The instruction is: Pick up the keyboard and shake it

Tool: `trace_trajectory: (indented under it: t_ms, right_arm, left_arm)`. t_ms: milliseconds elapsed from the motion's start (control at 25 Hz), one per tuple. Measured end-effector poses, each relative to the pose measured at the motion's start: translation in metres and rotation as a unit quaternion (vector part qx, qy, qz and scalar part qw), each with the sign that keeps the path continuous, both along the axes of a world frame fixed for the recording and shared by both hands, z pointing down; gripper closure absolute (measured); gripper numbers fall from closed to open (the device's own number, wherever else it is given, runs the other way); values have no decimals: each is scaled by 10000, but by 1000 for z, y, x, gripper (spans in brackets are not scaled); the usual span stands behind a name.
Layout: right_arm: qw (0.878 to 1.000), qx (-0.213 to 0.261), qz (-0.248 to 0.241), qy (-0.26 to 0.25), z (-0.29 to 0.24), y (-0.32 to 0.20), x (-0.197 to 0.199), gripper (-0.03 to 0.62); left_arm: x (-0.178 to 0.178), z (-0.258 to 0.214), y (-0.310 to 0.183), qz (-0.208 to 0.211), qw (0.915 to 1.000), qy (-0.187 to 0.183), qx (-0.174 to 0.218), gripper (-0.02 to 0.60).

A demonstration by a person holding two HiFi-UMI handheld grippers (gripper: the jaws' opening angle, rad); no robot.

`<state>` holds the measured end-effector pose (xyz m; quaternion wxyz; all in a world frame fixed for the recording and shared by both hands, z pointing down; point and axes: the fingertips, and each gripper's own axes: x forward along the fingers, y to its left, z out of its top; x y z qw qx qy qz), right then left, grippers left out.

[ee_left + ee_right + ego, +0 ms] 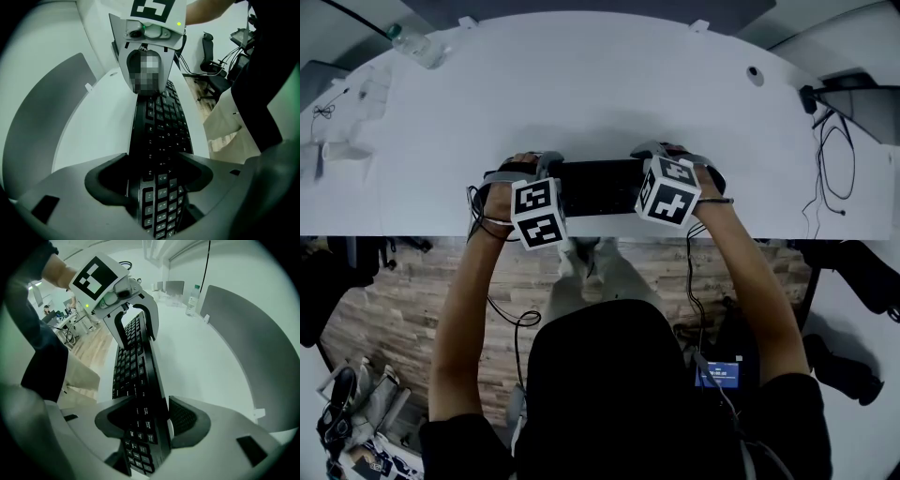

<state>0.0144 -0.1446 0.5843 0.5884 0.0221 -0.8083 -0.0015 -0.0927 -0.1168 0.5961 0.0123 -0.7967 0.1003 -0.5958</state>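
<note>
White table point(581, 84) under one black keyboard point(600, 186), its ends clamped by the left gripper point(157, 171) and right gripper point(149, 416).

Keyboard point(598, 187): one item, black, full-width, low-profile, with dark keys and pale legends. It runs crosswise in front of the person, over the near edge of the white table point(581, 94). It is tipped up on its long edge, key face turned towards the person. One end is clamped between the jaws of the left gripper point(154, 171), the other between those of the right gripper point(147, 413). Whether its lower edge touches the table cannot be told.
</note>
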Motion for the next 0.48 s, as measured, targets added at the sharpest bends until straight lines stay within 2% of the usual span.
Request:
trace_trajectory:
  t_ms: [200, 480]
  right_arm:
    - [9997, 245, 20, -35, -4, 5, 1, 368]
    - [9987, 472, 57, -173, -8, 10, 2, 368]
  left_arm:
    - [0, -3, 4, 31, 9996, -12, 297, 249]
    - [1, -6, 8, 60, 9990, -63, 444, 249]
